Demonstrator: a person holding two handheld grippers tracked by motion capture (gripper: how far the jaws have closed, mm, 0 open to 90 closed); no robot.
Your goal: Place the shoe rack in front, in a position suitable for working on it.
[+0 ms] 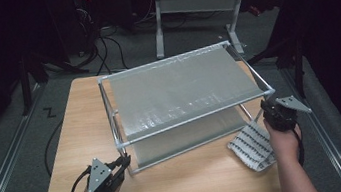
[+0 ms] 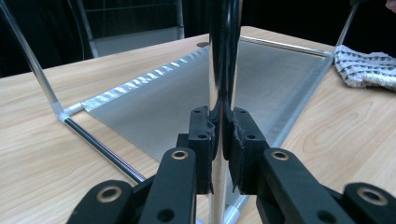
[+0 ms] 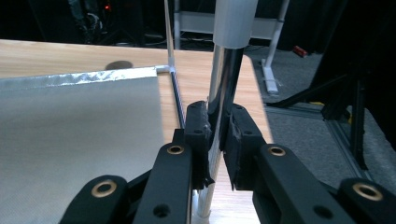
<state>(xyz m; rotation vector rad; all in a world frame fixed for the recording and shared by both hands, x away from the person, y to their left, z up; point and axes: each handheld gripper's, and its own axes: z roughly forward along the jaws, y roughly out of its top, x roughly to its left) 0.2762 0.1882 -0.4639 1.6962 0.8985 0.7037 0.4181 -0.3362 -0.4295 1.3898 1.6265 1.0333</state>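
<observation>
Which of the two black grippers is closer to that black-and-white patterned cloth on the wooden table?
Right. The right gripper, clamped on the metal rack's near right post, sits beside the cloth; the left gripper grips the near left post, far across.

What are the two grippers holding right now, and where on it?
Both grip the two-tier rack by its near upright posts: the left gripper is shut on the near left post, the right gripper on the near right post.

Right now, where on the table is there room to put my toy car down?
Bare wood lies left of the rack and along the near table edge between the left gripper and cloth. The right side is crowded: the right gripper clamps the rack's post beside the cloth.
</observation>
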